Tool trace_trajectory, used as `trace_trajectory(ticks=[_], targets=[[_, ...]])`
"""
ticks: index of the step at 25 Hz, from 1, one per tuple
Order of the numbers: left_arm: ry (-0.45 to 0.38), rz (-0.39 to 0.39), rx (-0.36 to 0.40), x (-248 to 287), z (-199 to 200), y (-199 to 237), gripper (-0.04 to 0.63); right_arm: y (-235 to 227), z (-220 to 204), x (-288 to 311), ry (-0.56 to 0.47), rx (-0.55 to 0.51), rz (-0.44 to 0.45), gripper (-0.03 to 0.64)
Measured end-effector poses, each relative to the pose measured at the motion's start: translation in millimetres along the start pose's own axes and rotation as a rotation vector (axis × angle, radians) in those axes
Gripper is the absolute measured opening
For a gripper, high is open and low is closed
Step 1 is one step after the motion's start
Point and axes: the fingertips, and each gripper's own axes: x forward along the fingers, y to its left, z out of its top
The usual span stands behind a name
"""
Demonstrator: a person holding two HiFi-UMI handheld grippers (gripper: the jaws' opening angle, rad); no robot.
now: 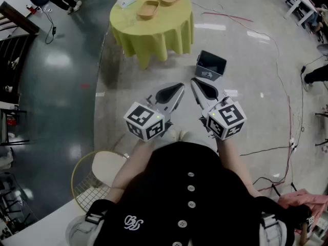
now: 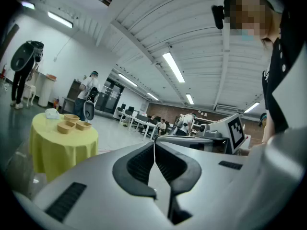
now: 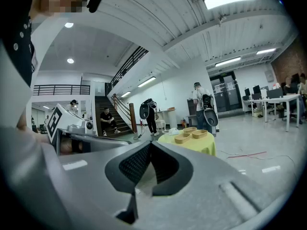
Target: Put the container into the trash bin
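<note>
Left tongs [image 1: 177,88], right tongs [image 1: 196,82]: both pressed together, holding nothing, well short of the counter [image 1: 154,35]
Containers [image 1: 148,9]: three, tan, on the counter, apparently empty
Bin [image 1: 209,74]: on the floor near the counter, nothing seen inside
Step, judged: approach, spread one pair, pinch a container wall squarely, carry level

We see a yellow-green cloth [image 1: 148,45] over the round desk [image 1: 171,17]. It carries three tan containers [image 1: 148,9] and a white packet [image 1: 126,1] at its far-left edge. The trash bin [image 1: 211,65] is dark grey with a white mark. The left gripper [image 1: 179,87] and right gripper [image 1: 194,81] are silver-grey with black fingers [image 2: 139,164]. Their cubes [image 1: 147,121] are white with black square markers. The floor [image 1: 256,86] is pale grey.
</note>
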Motion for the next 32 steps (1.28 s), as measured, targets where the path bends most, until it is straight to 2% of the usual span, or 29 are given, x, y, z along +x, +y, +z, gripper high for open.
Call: trace_trajectory(ticks=[3, 7, 13, 17, 20, 25, 32], targets=[[-0.009, -0.025, -0.017, 1, 2, -4, 0.015, -1, 1, -1, -0.001, -0.011, -0.002, 0.003], [-0.016, -0.015, -0.002, 4, 3, -1, 0.015, -1, 0, -1, 0.003, -0.035, 0.0, 0.003], [-0.031, 0.0, -0.039, 8, 7, 7, 0.015, -2, -1, 2, 0.019, -0.052, 0.007, 0.003], [-0.023, 0.028, -0.03, 19, 7, 11, 0.015, -14, 5, -2, -0.028, 0.005, 0.007, 0.005], [-0.058, 0.028, -0.039, 25, 11, 11, 0.015, -28, 5, -6, -0.052, 0.029, -0.016, 0.005], [-0.107, 0.012, -0.069, 37, 11, 3, 0.015, -47, 1, -9, -0.042, 0.048, -0.023, 0.005], [-0.097, 0.014, -0.106, 51, 4, 5, 0.015, -67, -15, -8, -0.011, 0.087, -0.024, 0.005]])
